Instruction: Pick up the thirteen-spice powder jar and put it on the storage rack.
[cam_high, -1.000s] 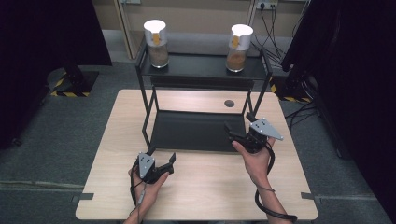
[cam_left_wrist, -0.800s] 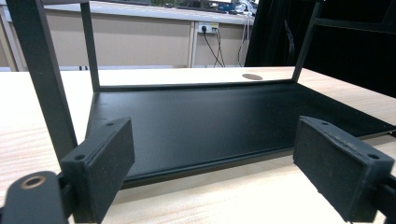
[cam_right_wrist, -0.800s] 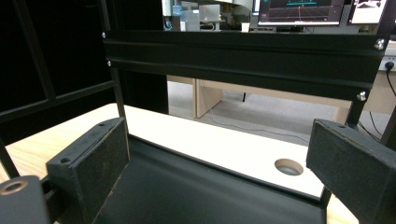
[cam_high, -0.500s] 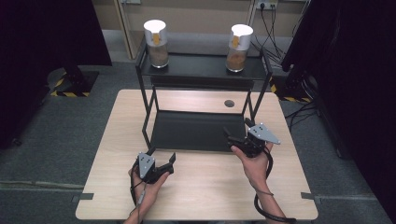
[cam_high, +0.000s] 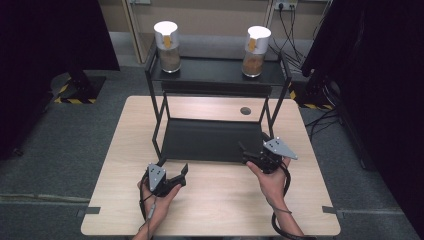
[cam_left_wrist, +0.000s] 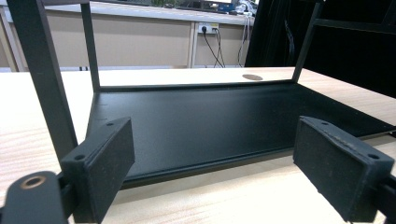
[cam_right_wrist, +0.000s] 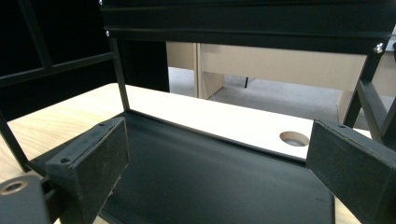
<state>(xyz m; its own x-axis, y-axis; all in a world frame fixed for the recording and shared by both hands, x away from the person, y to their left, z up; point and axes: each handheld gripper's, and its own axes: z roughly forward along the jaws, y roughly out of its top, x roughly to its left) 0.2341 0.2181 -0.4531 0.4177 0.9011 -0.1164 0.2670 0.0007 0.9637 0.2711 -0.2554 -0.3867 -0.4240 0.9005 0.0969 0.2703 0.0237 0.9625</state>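
Landmark = black two-tier rack (cam_high: 215, 112) standing on the wooden table (cam_high: 115, 200).

Left gripper (cam_high: 172, 175) sits just off the rack's front-left corner, over bare tabletop, jaws spread wide w/ nothing between. In the left gripper view its pads (cam_left_wrist: 100, 163) frame the rack's lower shelf (cam_left_wrist: 210, 121); front-left post (cam_left_wrist: 44, 79) is very near the left pad, front lip of the shelf just ahead.

Right gripper (cam_high: 250, 156) is at the rack's front-right edge, jaws apart & empty, tips over the lower shelf's front lip. Right gripper view looks in under the top shelf (cam_right_wrist: 243, 23): open room betw. the two tiers, posts at both sides, pads (cam_right_wrist: 93, 163) clear of them.

Free space: wide strip of table in front of the rack, narrower strips left & right of it; behind it a round cable hole (cam_high: 245, 110) in the tabletop.

Count: 2 grippers, 1 rack w/ 2 shelves, 2 clear jars (cam_high: 168, 42) w/ white lids & brownish fill on the top shelf, one at each back corner, second jar (cam_high: 255, 47) on the right. Lower shelf carries nothing.
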